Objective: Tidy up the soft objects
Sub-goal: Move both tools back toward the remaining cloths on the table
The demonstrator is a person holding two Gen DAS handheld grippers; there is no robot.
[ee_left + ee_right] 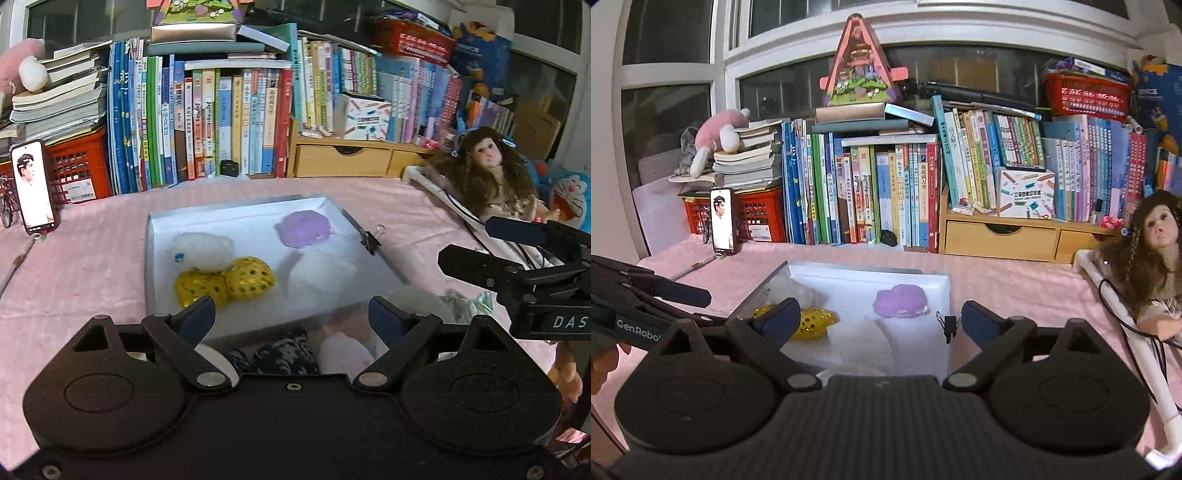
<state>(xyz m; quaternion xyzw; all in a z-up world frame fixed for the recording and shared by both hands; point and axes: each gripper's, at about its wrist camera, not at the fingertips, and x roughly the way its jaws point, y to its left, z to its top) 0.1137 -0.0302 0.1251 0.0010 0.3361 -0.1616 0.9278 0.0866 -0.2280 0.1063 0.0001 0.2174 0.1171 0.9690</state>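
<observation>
- We see a table under a pink cloth (92, 266), soft and faintly ribbed, with a wall of upright books (871, 192) behind it and dark window panes above.
- A shallow white tray (236, 221) lies in the middle of the cloth, with a black binder clip (371, 242) on its right rim.
- In the tray lie a fluffy white puff (205, 249) resting against two shiny yellow dotted balls (225, 282), a rounded purple plush (304, 229) near the far right corner, and a pale white lump (319, 273) near the front.
- Our left gripper (291, 317) holds its blue-padded jaws spread wide, with nothing pinched.
- Our right gripper (881, 319) likewise stands wide apart and empty, over the tray's near edge.
- Only the left view shows the dark floral cloth piece (284, 354) and pink-white soft things just before the tray.
- Only the right view shows the triangular pink toy house (858, 62) atop the books.
- A long-haired doll (1152, 258) sits at the right, and a lit phone (35, 184) stands at the left.
</observation>
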